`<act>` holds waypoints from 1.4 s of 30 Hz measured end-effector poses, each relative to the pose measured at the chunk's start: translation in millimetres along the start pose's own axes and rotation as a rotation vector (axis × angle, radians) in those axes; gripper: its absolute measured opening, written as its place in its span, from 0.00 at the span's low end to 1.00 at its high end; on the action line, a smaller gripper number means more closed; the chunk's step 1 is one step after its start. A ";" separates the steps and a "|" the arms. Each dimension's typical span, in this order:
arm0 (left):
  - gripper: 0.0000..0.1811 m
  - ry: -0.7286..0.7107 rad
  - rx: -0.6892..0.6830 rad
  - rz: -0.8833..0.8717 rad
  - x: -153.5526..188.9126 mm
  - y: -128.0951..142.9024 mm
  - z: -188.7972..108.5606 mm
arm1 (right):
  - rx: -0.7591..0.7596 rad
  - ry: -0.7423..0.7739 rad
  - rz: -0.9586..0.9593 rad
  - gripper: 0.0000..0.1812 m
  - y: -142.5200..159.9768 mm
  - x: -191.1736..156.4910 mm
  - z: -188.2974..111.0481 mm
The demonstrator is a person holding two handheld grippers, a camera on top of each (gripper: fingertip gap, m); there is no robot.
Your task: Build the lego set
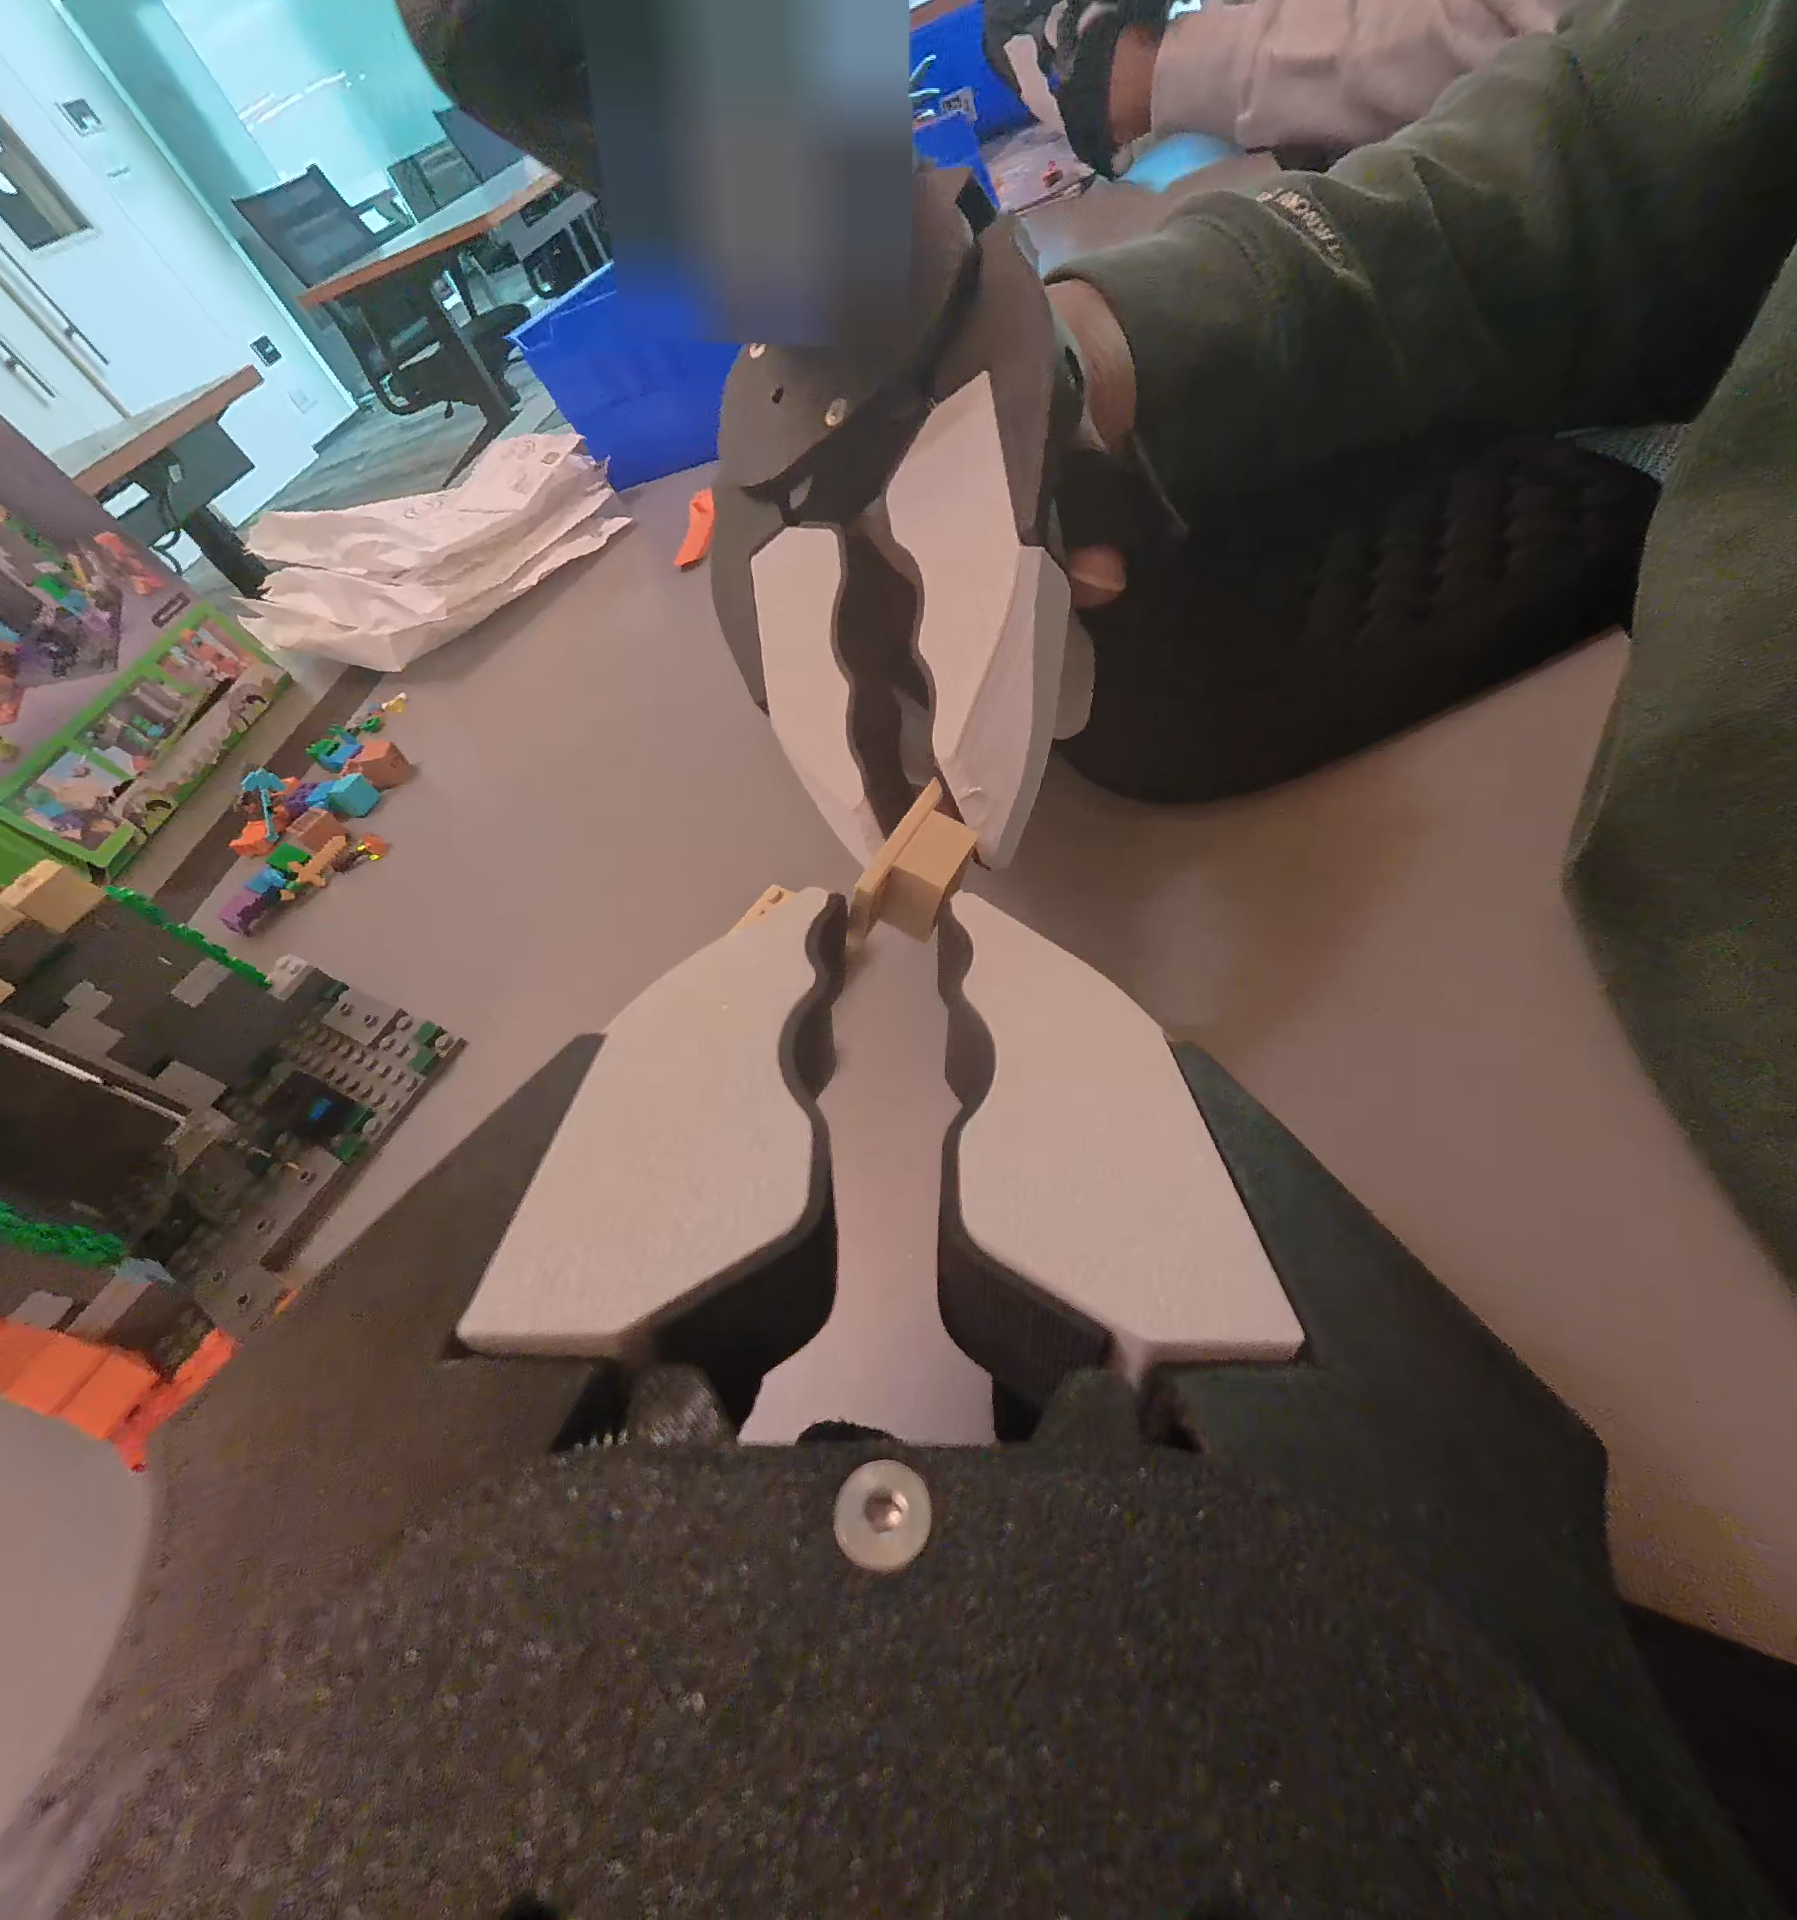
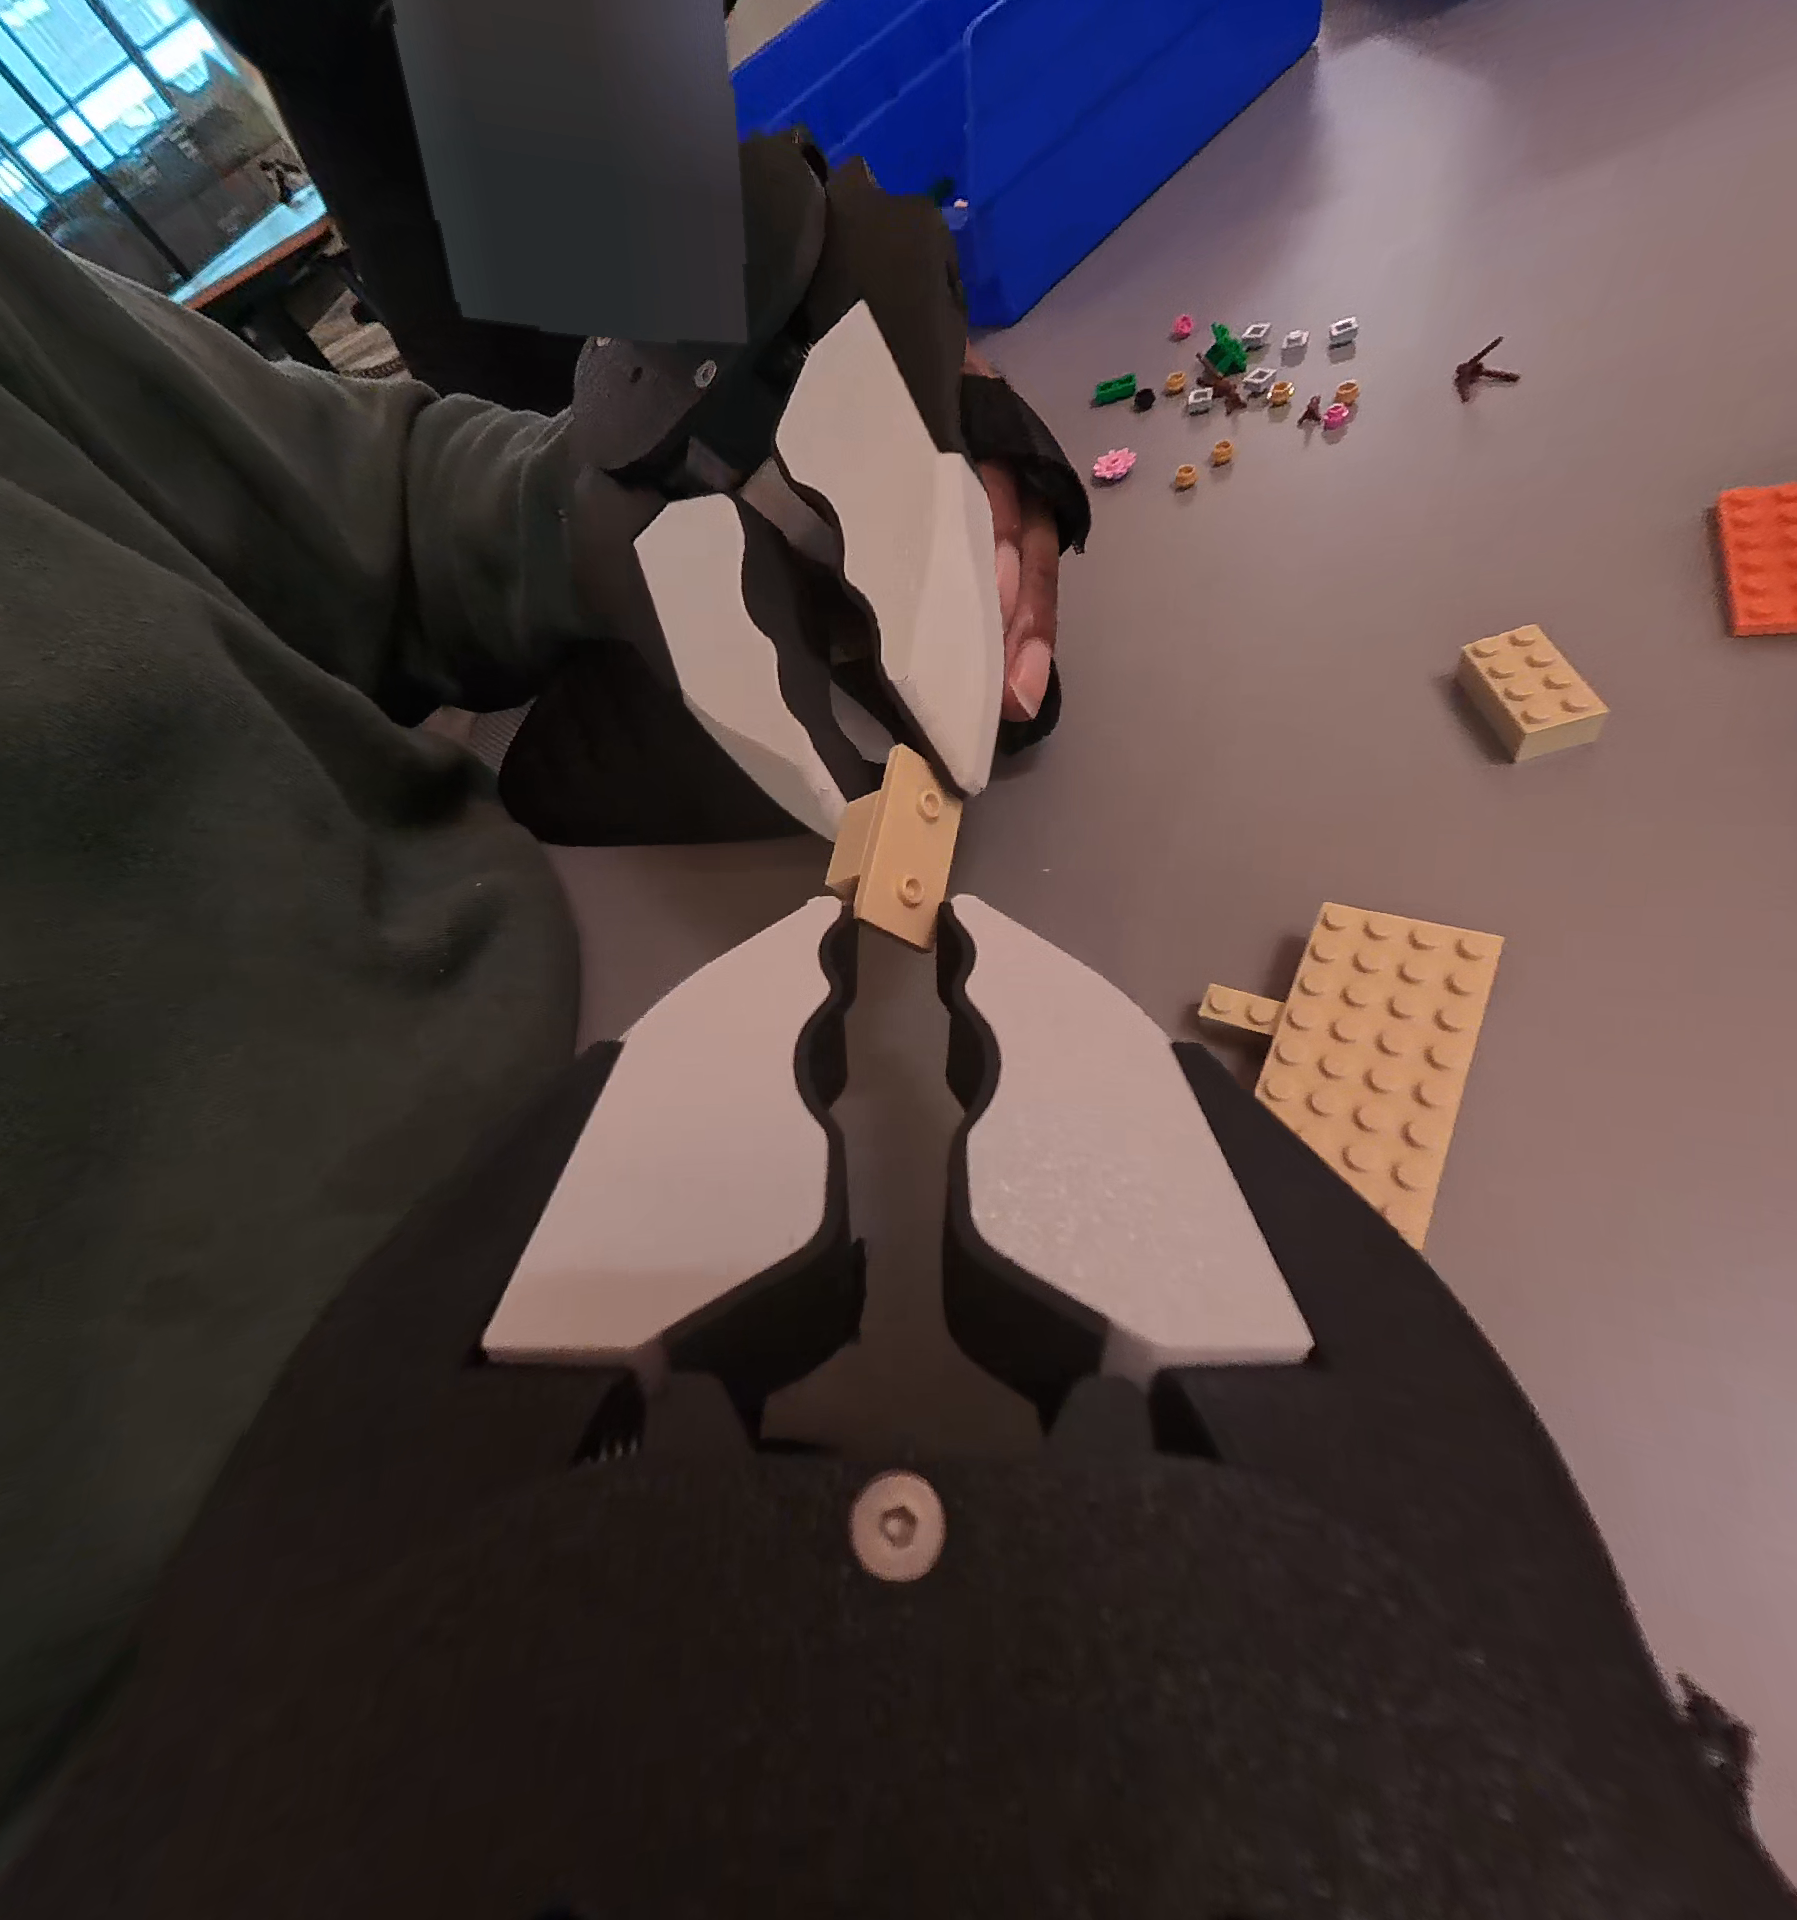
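Note:
A small tan lego piece (image 1: 915, 868), a thin plate with a block on one face, hangs in the air between my two grippers, which meet tip to tip above the grey table (image 1: 561, 727). My left gripper (image 1: 892, 914) is shut on its near end. In the right wrist view the tan piece (image 2: 904, 852) shows two studs, and my right gripper (image 2: 894, 920) is shut on its lower end. The right gripper (image 1: 930, 831) faces me in the left wrist view, and the left gripper (image 2: 899, 784) faces me in the right wrist view.
To the left are a partly built dark model (image 1: 146, 1091), the set's box (image 1: 73, 675), loose coloured pieces (image 1: 312, 821), white paper bags (image 1: 426, 561) and a blue bin (image 1: 624, 364). To the right lie a large tan plate (image 2: 1382, 1060), a tan brick (image 2: 1533, 691), an orange plate (image 2: 1787, 551) and small bits (image 2: 1247, 384). Left and right tips are no more than a few centimetres apart.

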State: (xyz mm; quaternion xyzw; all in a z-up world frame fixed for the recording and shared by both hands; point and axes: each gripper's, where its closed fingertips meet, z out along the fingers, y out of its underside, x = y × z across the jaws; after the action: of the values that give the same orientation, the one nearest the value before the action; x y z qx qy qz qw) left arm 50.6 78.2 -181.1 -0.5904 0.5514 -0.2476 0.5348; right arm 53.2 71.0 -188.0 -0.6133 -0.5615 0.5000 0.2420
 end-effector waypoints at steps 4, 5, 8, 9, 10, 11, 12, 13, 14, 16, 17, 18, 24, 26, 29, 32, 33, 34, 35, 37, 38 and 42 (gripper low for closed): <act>0.09 -0.002 -0.001 -0.030 -3.0 1.3 -0.5 | 0.002 0.025 -0.015 0.08 0.3 3.0 -0.4; 0.09 -0.001 -0.002 -0.033 -3.1 1.6 -0.5 | 0.002 0.030 -0.019 0.08 0.5 3.6 -0.7; 0.09 0.000 0.008 -0.051 -4.6 0.5 -1.5 | -0.002 0.046 -0.032 0.08 1.7 6.1 -1.4; 0.09 -0.001 0.015 -0.061 -5.8 -0.1 -2.4 | -0.004 0.053 -0.036 0.08 2.3 7.3 -1.7; 0.09 -0.004 0.022 -0.073 -7.4 -0.9 -3.3 | -0.004 0.057 -0.041 0.08 2.5 7.9 -2.1; 0.09 -0.006 0.030 -0.087 -8.9 -1.8 -4.3 | 0.000 0.058 -0.046 0.08 2.2 7.9 -2.4; 0.09 -0.007 0.037 -0.102 -10.4 -2.5 -5.1 | 0.007 0.059 -0.053 0.08 1.1 7.8 -2.8; 0.09 -0.008 0.042 -0.117 -11.8 -2.8 -5.9 | 0.013 0.062 -0.060 0.08 0.0 7.7 -3.1; 0.09 -0.008 0.046 -0.133 -13.2 -2.9 -6.4 | 0.019 0.066 -0.068 0.08 -1.2 7.8 -3.5; 0.09 -0.007 0.052 -0.160 -15.3 -3.3 -7.3 | 0.027 0.088 -0.095 0.08 -2.9 9.3 -3.9; 0.09 -0.005 0.053 -0.175 -16.2 -3.2 -7.5 | 0.029 0.105 -0.116 0.08 -3.5 10.6 -3.9; 0.09 -0.007 0.054 -0.187 -17.5 -3.2 -7.6 | 0.029 0.122 -0.138 0.08 -4.2 11.6 -3.7; 0.09 0.021 0.027 -0.238 -21.7 -2.4 -3.1 | 0.018 0.218 -0.271 0.08 -7.6 17.6 -2.3; 0.10 0.053 0.029 -0.272 -22.5 -2.4 -1.7 | 0.014 0.228 -0.285 0.08 -6.9 18.4 -3.1; 0.14 0.060 0.023 -0.287 -26.0 -0.4 -0.1 | 0.011 0.248 -0.304 0.08 -6.8 20.0 -4.8; 0.16 0.063 0.011 -0.288 -28.0 1.5 1.0 | 0.004 0.260 -0.320 0.08 -6.2 21.3 -5.2; 0.17 0.070 0.012 -0.290 -27.9 1.5 0.8 | 0.005 0.262 -0.322 0.08 -6.3 21.7 -5.4; 0.17 0.084 0.016 -0.295 -27.1 0.5 0.6 | 0.005 0.264 -0.323 0.08 -6.5 22.0 -5.7; 0.18 0.099 0.020 -0.303 -26.4 -0.3 0.4 | 0.008 0.266 -0.325 0.08 -7.0 22.3 -6.2; 0.18 0.148 0.019 -0.311 -22.5 -1.2 1.0 | 0.017 0.269 -0.332 0.08 -8.5 22.2 -7.3; 0.18 0.190 0.020 -0.315 -18.0 -2.1 1.5 | 0.022 0.272 -0.337 0.08 -9.4 22.2 -7.8; 0.17 0.285 0.009 -0.320 -10.8 -3.2 8.0 | 0.026 0.285 -0.367 0.08 -10.7 21.4 -9.2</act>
State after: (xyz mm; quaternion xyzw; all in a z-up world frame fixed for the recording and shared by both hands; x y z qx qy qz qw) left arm 56.0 90.4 -177.4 -0.6272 0.5196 -0.4126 0.4080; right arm 53.7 96.1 -182.5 -0.5621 -0.6174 0.3630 0.4136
